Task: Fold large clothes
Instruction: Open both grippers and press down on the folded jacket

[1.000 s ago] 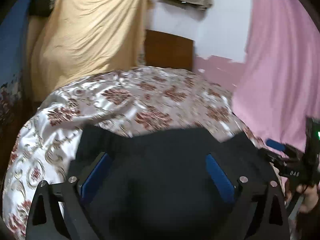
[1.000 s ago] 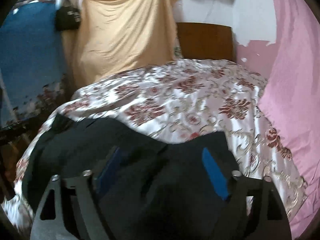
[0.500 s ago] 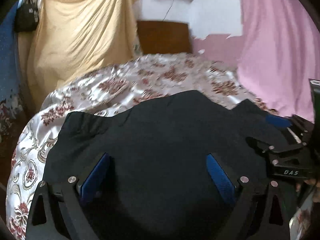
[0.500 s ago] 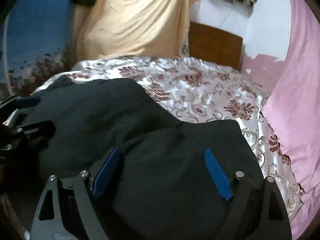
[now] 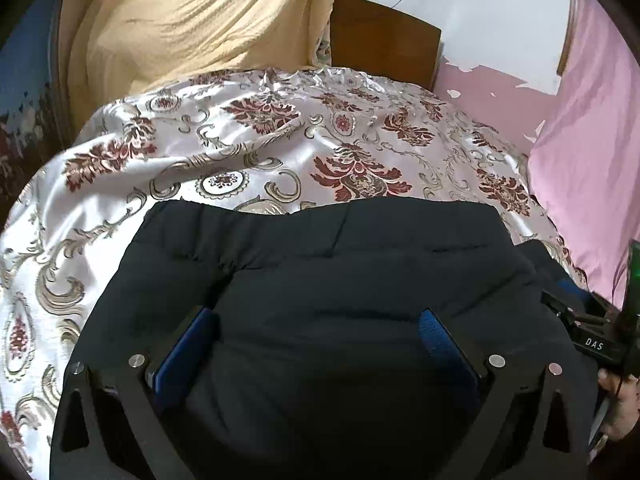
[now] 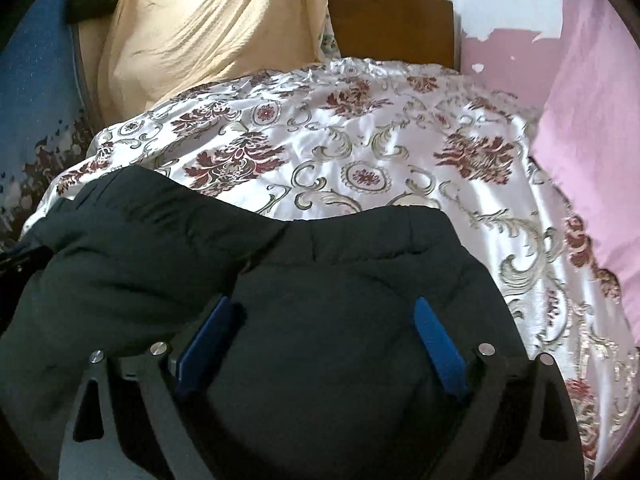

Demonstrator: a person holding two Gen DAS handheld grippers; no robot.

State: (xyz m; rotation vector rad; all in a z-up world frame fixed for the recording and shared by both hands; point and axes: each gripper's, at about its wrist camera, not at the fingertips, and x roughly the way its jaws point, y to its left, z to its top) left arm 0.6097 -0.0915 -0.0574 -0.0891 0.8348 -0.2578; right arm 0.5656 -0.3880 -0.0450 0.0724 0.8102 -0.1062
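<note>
The black jacket (image 5: 320, 280) lies on the bed (image 5: 240, 152) – bulging between both wide-spread grippers, left gripper (image 5: 316, 344) and right gripper (image 6: 324, 336); the right's jaws have just been opening, pads not visibly pinching.

Jacket (image 5: 360, 280): black matt padded cloth, quilted. Bedspread (image 5: 240, 148): glossy satin, floral print. Headboard (image 5: 384, 36): smooth brown wood. Tongs' pads (image 6: 438, 340): blue, matt.

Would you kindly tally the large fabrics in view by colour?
Black: 1, the padded garment
Floral white: 1, the bedspread
Yellow: 1, the hanging cloth
Pink: 1, the curtain
Blue: 1, the patterned cloth
Total: 5
</note>
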